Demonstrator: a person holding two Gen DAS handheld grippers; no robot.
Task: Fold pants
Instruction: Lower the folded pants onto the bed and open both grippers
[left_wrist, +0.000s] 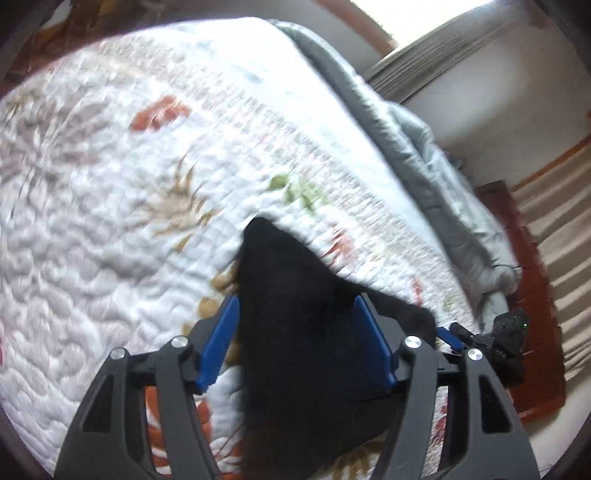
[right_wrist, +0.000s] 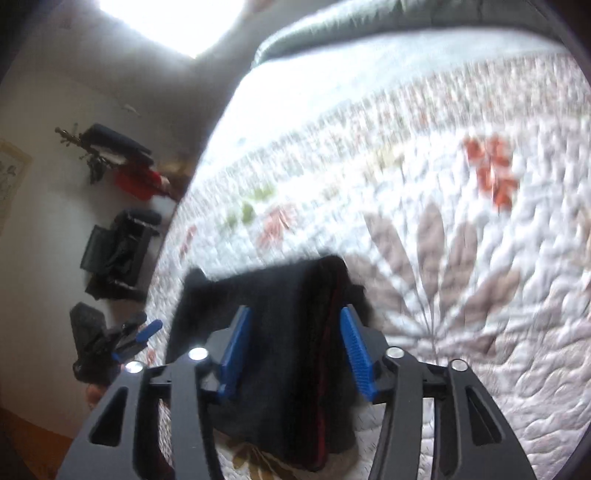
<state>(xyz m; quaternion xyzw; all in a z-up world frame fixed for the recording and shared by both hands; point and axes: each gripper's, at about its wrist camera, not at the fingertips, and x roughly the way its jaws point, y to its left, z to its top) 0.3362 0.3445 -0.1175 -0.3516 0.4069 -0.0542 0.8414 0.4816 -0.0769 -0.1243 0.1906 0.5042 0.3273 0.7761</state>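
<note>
The black pants (left_wrist: 295, 332) lie on the white flowered quilt (left_wrist: 110, 240) of a bed, near the edge where both tools are working. In the left wrist view the cloth rises as a dark peak between the blue fingers (left_wrist: 218, 343) of the left gripper (left_wrist: 299, 343); its jaws stand wide apart, with the fabric filling the gap, and blur keeps me from telling whether the pads press on it. In the right wrist view the pants show as a folded stack with a thin red stripe down the layered edge (right_wrist: 328, 350). That edge runs between the blue fingers (right_wrist: 352, 354) of the right gripper (right_wrist: 291, 350), whose jaws are also spread; there too I cannot tell whether they pinch the cloth or only straddle it.

Each tool appears in the other's view: the right gripper at the right side (left_wrist: 491, 339), the left at the lower left (right_wrist: 125, 343), just beside the quilt's edge.

Beyond the pants the quilt stretches bare toward its far edge, where a rolled grey blanket (left_wrist: 406, 140) lies along the border. Past one side edge of the bed sit a dark chair (right_wrist: 118, 254) and a red item (right_wrist: 136, 181) against the pale wall (right_wrist: 48, 206). Both views are smeared by motion blur.
</note>
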